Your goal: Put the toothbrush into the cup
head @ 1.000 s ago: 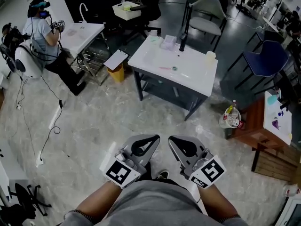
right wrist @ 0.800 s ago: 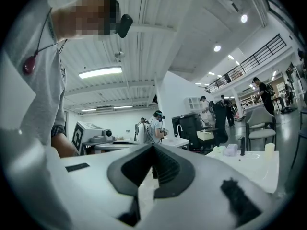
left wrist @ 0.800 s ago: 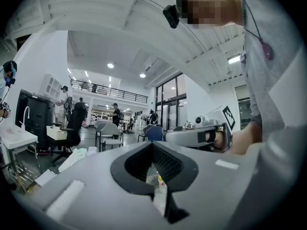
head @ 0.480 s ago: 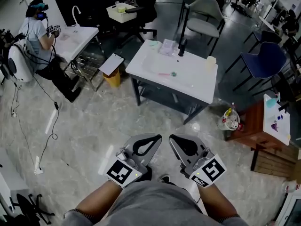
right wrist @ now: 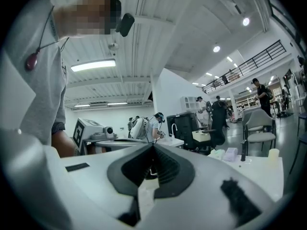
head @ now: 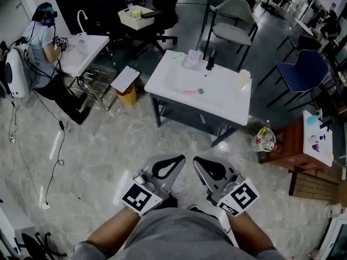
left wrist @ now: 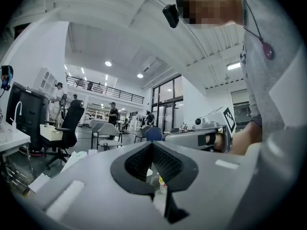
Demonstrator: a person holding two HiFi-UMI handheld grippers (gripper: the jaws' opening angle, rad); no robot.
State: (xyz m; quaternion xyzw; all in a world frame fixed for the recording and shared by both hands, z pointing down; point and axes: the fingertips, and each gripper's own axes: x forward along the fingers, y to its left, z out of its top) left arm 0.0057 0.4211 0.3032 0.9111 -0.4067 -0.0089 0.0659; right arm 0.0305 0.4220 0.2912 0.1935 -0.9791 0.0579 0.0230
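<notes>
Nearest, low against the person's grey-clad torso: left gripper [head: 174,162] and right gripper [head: 200,163], side by side, each with its marker cube toward the body. Left gripper view: dark ribbed pads pressed together at the tip, nothing between them. Right gripper view: same, jaws closed on each other, empty. Both are over pale marbled stone floor [head: 108,145], well short of the work surface.

Middle ground: white rectangular washbasin-top table on a dark frame [head: 227,104]. A slim pink toothbrush [head: 190,91] lies flat near the table's middle, just beside a small round green fitting [head: 200,90]. A pale cream plastic cup [head: 243,78] stands upright near the table's right edge, apart from the toothbrush. At the far edge are a black upright tap [head: 209,59] and, next to it, a translucent lilac box [head: 193,59]. Neither gripper is near the toothbrush or the cup.

Left of the table: yellow bin [head: 128,95] under a tilted white board. Right: brown wooden side table [head: 290,145], and a clear bag of bottles [head: 264,137] on the floor beside it.

Farther: grey office chair [head: 234,12], blue chair [head: 304,69]. Far left, another person in a headset [head: 42,34] sits at a second white basin table [head: 89,45].
</notes>
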